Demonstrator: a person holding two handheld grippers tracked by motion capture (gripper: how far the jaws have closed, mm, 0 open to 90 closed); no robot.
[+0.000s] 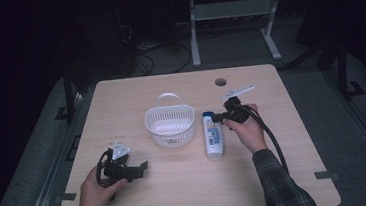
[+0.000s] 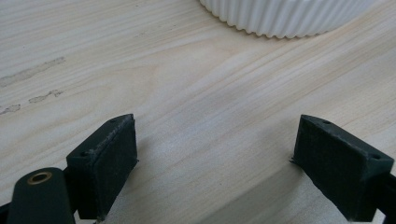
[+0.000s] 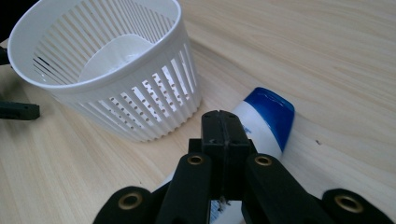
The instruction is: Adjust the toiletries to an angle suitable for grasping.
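Lying flat on the surface [image 1: 277, 175] just right of the basket [image 1: 170, 125], blue cap away, directly beneath the closed, empty right gripper [image 3: 225, 135]: the bottle [image 1: 213, 134], far from the wide-open left gripper [image 1: 144, 165].

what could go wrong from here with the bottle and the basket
1. The right gripper hovers over the lying bottle with its fingers pressed together; unless they open, they would likely push the bottle rather than grasp it.
2. The bottle lies close beside the white basket, so a nudge could roll it against the basket wall.
3. The light basket stands free, with the open left gripper well away from it, so it may slide if bumped.
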